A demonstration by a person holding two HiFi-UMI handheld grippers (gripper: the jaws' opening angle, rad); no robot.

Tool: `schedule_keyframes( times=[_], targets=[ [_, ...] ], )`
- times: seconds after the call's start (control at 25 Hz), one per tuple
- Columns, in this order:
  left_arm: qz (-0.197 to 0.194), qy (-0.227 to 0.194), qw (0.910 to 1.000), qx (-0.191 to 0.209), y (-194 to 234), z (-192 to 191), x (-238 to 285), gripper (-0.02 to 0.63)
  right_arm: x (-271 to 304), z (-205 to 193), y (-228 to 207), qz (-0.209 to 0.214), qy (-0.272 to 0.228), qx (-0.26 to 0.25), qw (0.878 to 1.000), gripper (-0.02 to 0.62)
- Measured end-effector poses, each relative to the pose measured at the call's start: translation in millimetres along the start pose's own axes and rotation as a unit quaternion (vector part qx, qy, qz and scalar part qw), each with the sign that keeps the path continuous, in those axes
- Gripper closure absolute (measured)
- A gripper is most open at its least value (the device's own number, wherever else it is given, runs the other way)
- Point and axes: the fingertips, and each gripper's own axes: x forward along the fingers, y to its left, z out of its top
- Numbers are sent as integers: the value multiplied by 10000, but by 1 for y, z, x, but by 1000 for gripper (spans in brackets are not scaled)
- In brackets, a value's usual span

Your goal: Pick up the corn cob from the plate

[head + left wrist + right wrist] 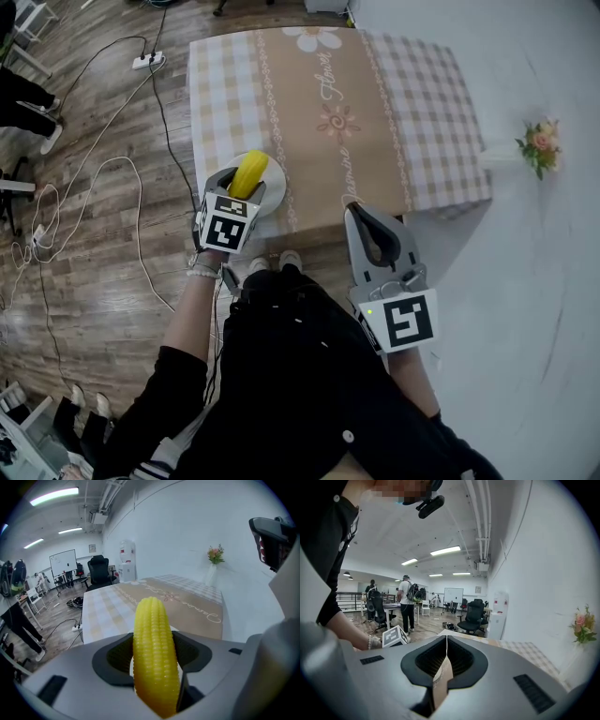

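A yellow corn cob [248, 174] is clamped between the jaws of my left gripper [242, 184], over the white plate [275, 187] at the near left edge of the table. In the left gripper view the corn cob [154, 656] stands lengthwise in the jaws, its tip pointing away over the table. I cannot tell whether it still touches the plate. My right gripper [361, 216] hovers at the table's near edge, jaws shut with nothing between them; in the right gripper view its jaws [446, 644] meet in a closed seam.
The table [337, 112] wears a checked cloth with a brown floral runner. A small flower vase [536, 145] stands by the white wall at right. Cables and a power strip [147, 62] lie on the wood floor at left. People and office chairs stand farther off.
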Motion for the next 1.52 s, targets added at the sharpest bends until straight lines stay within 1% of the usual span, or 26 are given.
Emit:
schedule_keyframes(
  times=[0.32, 0.64, 0.88, 1.16, 1.52],
  targets=[
    [92, -240, 9995, 198, 3, 15, -21, 345, 7, 9, 11, 157, -59, -79, 9998, 554],
    [169, -552, 9983, 120, 7, 34, -51, 345, 16, 17, 20, 280, -204, -153, 9993, 554],
    [269, -749, 9966, 206, 6, 47, -79, 345, 20, 26, 25, 384, -359, -207, 9984, 554],
    [326, -1036, 9930, 455, 3, 72, -115, 345, 27, 33, 32, 518, -471, -238, 9973, 554],
    [433, -1331, 9888, 516, -2, 89, -153, 345, 35, 42, 39, 658, -612, -267, 9956, 554]
  ],
)
